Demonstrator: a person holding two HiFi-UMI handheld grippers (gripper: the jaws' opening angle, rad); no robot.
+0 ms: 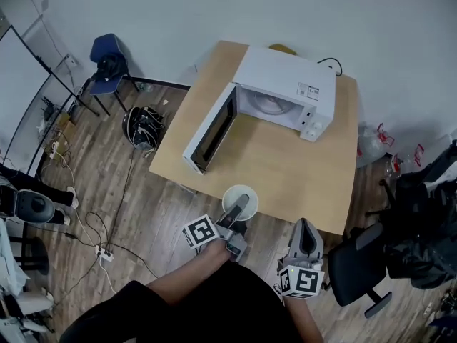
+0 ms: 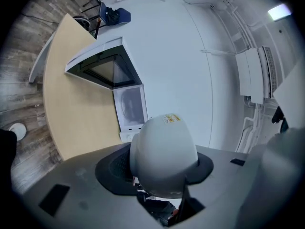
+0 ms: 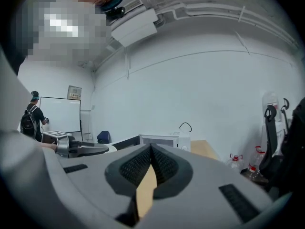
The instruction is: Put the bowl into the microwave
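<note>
- Two tools in view, both low in head view, near the person's body.
- Left tool (image 1: 240,207): jaws roughly half apart, clamped on white bowl (image 2: 164,151). In head view one jaw lies across the bowl's opening. Bowl fills the gap btwn the pads in left gripper view.
- Bowl detail: small yellow sticker on its outer wall, on the side away from the camera.
- Right tool (image 3: 151,149): pad tips touching, nothing btwn them. Only a sliver of tan surface shows through the wedge gap below the tips. It sits to the right of left tool, just off the near edge of the surface.
- Bowl position: at near edge of surface (image 1: 285,170), in front of microwave (image 1: 285,84), well apart from it. Can't tell if it rests on the wood or is held just above.
- Microwave: white, at far side of surface. Door (image 1: 211,131) swung wide open to the left, w/ a round plate visible inside. Knobs at its right end, black cable behind.
- Further out: wood floor (image 1: 143,191), blue chair (image 1: 107,63) far left, black office chair (image 1: 360,266) by the near right corner, power strip (image 1: 105,254) w/ cables on the floor at left.
- Right gripper view bg: person w/ backpack (image 3: 33,116) standing at whiteboard (image 3: 59,113).
</note>
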